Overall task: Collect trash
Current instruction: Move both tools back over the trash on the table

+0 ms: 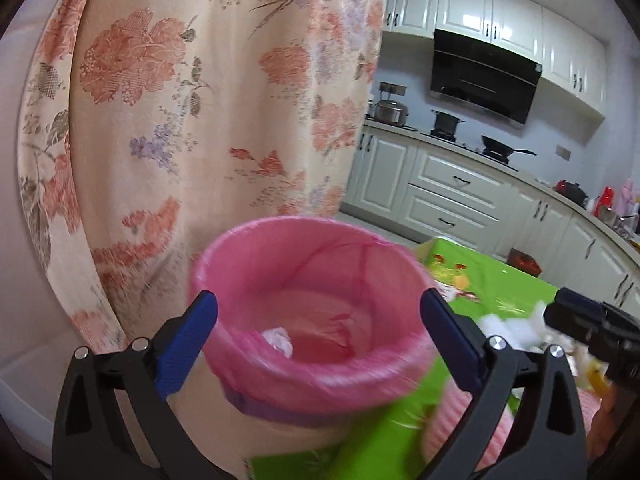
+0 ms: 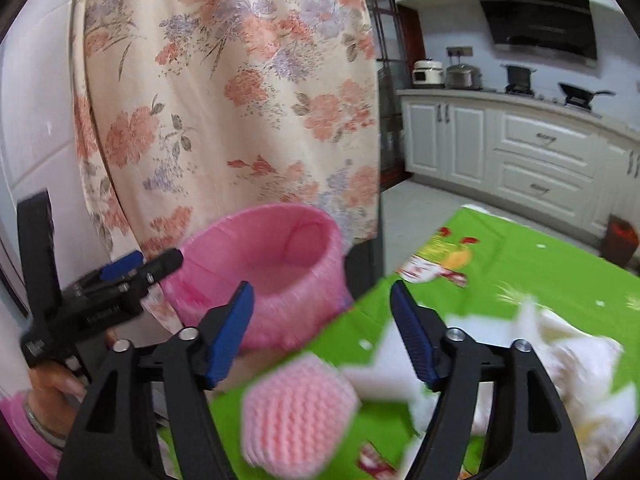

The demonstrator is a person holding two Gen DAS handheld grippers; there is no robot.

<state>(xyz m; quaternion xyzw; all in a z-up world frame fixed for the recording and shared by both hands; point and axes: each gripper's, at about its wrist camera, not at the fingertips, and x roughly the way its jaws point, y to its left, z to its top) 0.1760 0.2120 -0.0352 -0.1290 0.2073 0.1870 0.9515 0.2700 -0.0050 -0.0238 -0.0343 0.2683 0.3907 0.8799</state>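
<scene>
Pink liner is covering the trash bin (image 1: pixel 316 300), which is sitting just off the edge of the green table (image 2: pixel 520 276), so we're judging it's parked there for easy drops. One crumpled tissue (image 1: pixel 278 340) is lying inside the bin. We're holding the left gripper (image 1: pixel 320 344) spread wide around the bin's rim, gripping nothing. The right gripper (image 2: pixel 322 332) is hanging released beside the bin, over the table, jaws empty. White tissue scraps (image 2: pixel 576 364) and a pink foam net (image 2: pixel 300 412) are waiting near the bin on the table.

Floral curtain (image 1: pixel 192 120), white kitchen cabinets (image 1: pixel 452 196), black range hood (image 1: pixel 484 76).
</scene>
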